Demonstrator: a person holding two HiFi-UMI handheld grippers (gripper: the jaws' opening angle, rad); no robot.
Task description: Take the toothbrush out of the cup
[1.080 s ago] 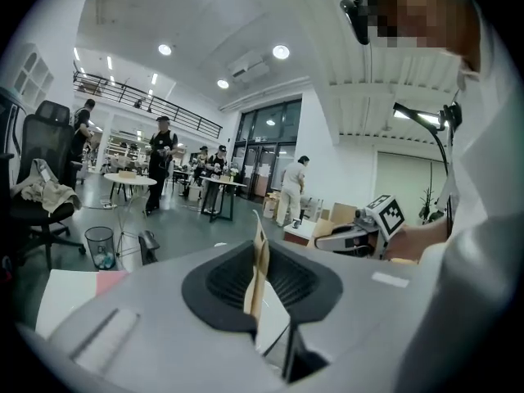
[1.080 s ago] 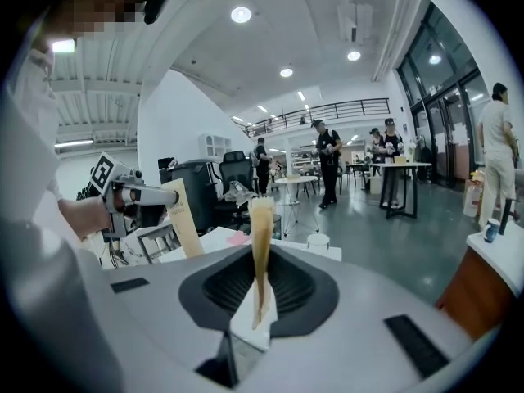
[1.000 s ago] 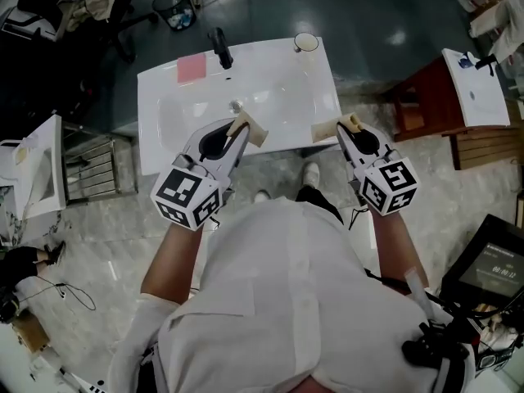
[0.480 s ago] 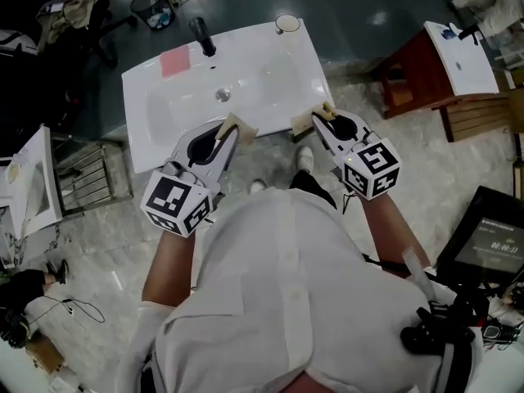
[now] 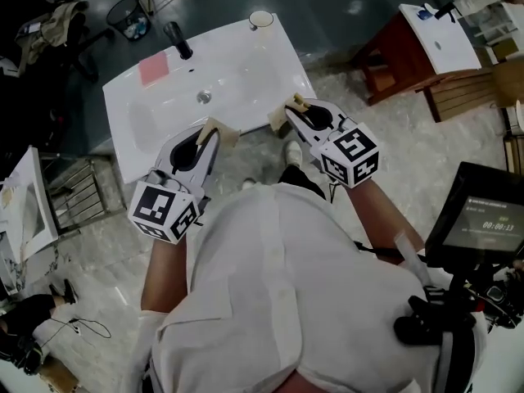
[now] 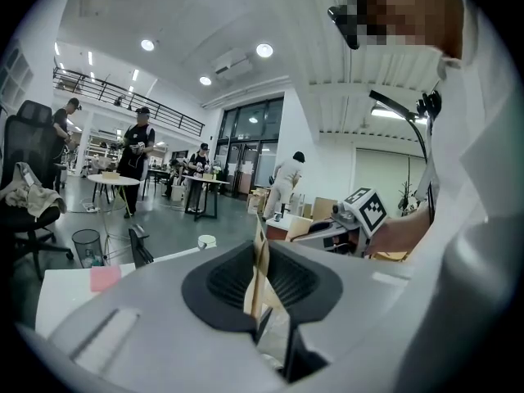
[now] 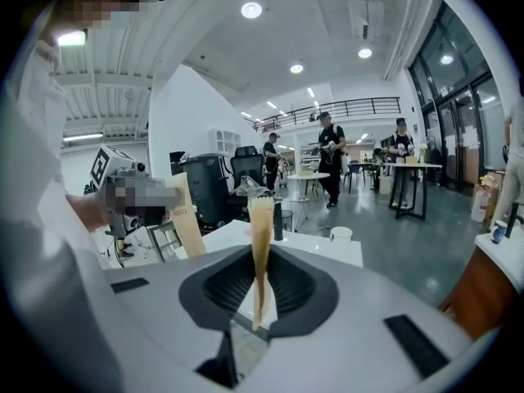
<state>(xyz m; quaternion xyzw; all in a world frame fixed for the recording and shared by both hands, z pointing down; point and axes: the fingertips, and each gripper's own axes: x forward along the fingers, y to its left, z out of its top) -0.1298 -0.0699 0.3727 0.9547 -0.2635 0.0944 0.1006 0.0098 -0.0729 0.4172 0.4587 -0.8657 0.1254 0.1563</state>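
Observation:
A small white cup [image 5: 260,18] stands on the far right corner of the white sink [image 5: 270,72]. It is too small for me to make out a toothbrush in it. The cup [image 6: 207,241] also shows in the left gripper view, and the cup [image 7: 341,234] in the right gripper view. My left gripper [image 5: 219,129] hovers at the sink's near edge, its tan pads closed together with nothing between them. My right gripper [image 5: 282,111] is beside it at the near right edge, pads also together and empty. Both are well short of the cup.
A black faucet [image 5: 176,39] rises at the sink's back edge with a pink pad [image 5: 153,70] to its left. A waste bin [image 5: 128,15] stands on the floor behind. A red-brown stand [image 5: 393,51] carrying another basin is at the right. Several people stand far off in the hall.
The head view has swung, so the sink now lies further up and left in the picture. Both grippers have shifted left with it along its near edge. Their jaws look the same.

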